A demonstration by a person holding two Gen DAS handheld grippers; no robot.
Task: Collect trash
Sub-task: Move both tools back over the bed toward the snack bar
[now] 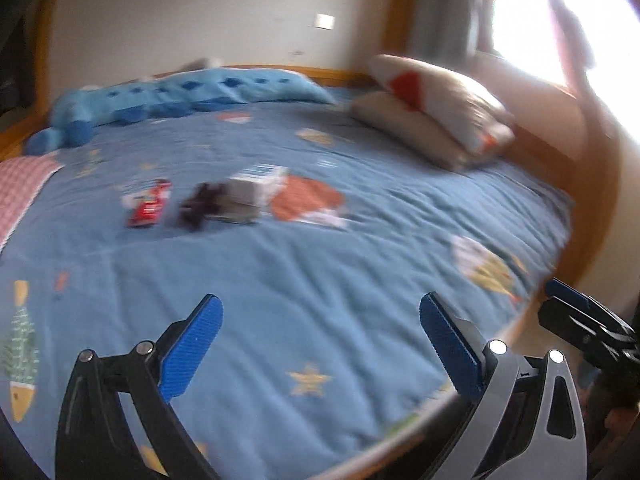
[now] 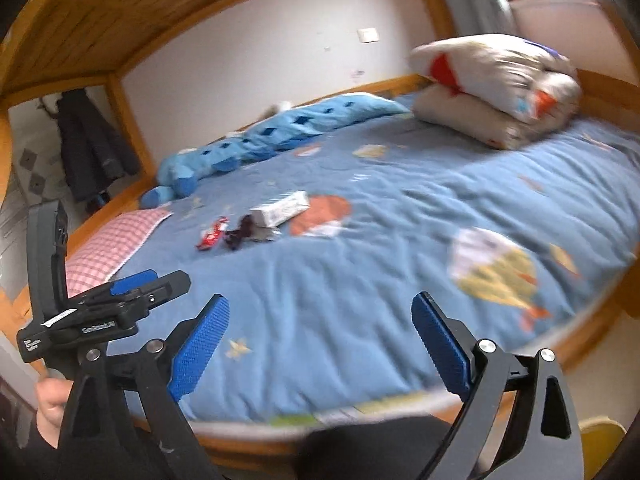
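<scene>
Both grippers, left and right, hang over the bed's near edge, jaws wide apart, nothing held. Trash mid-bed, well ahead: red wrapper, dark wrapper (blurred, perhaps crumpled), white box touching it

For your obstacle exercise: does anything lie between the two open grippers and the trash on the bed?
Nothing visible does. Only bare blue bedspread separates the left gripper and right gripper from the red wrapper, dark wrapper and white box.
</scene>
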